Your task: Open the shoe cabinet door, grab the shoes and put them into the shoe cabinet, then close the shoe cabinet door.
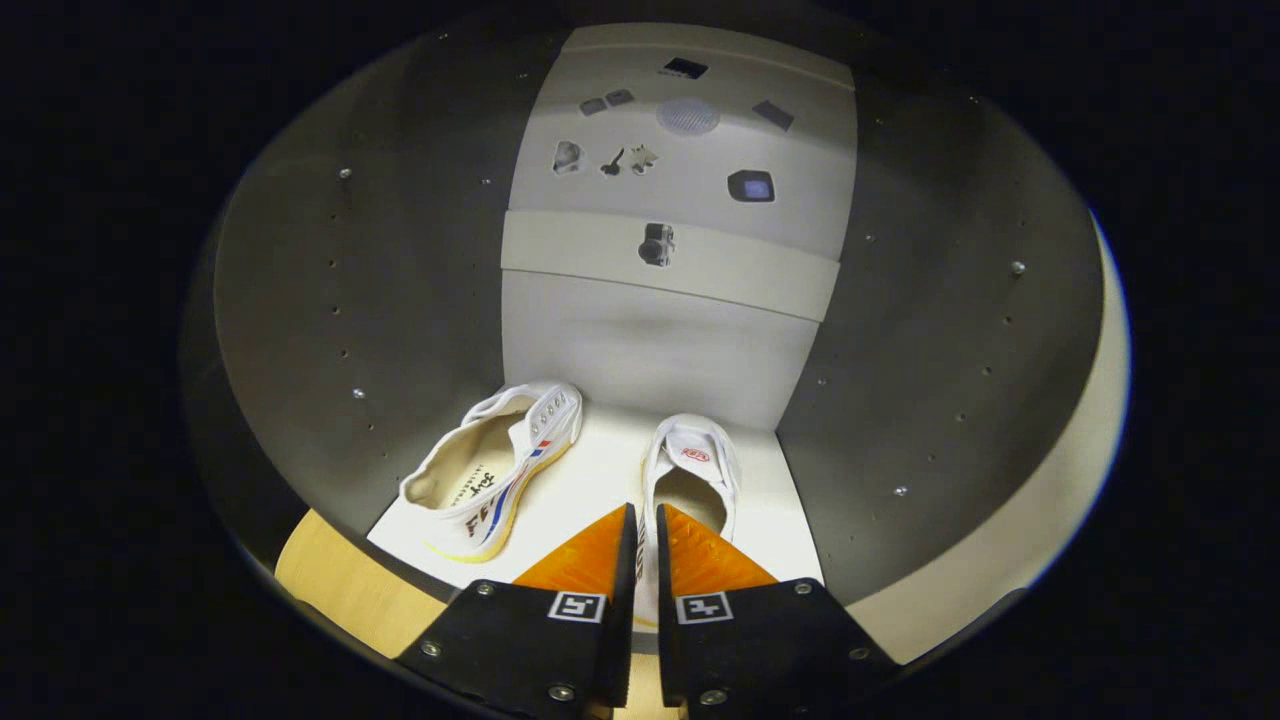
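White cabinet shelf (pixel 600 480) carries two white shoes: one (pixel 505 465) tipped on its side at left, the other (pixel 692 470) upright just ahead of the fingers.

Two shoes (pixel 600 470) side by side in cabinet (pixel 650 350)

- My fingers (pixel 645 520) cover the heel of the right shoe (pixel 692 465); whether both press on it or merely stand close, I cannot tell.
- The left shoe (pixel 500 470) lies tipped on its side, so its far side is out of sight.
- The small pictures on the cabinet's back wall (pixel 680 170) are too small to make out.
- The printing inside the left shoe is too blurred to read.
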A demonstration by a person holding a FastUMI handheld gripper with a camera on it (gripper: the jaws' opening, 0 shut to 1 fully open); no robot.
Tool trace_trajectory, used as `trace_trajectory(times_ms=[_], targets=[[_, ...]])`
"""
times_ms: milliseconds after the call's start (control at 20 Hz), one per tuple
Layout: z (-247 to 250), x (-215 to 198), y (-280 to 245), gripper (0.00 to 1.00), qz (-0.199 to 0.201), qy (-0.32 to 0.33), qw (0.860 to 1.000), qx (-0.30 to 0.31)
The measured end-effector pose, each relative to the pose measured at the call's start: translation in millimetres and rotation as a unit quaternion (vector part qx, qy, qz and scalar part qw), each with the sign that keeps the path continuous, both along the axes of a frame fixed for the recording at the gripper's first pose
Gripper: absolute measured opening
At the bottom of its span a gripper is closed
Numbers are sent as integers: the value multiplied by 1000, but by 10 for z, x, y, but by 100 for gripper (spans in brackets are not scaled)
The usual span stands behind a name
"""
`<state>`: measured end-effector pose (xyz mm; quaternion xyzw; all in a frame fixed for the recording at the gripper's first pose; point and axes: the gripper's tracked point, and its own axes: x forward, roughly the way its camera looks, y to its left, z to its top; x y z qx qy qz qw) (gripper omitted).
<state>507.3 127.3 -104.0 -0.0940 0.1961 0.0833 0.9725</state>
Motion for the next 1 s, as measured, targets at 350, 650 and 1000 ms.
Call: trace_trajectory(times_ms=[350, 650, 1000], targets=[[423, -1077, 36, 12, -7, -53, 999, 9], [675, -2182, 23, 12, -20, -86, 996, 33], [827, -3222, -71, 15, -46, -115, 990, 70]])
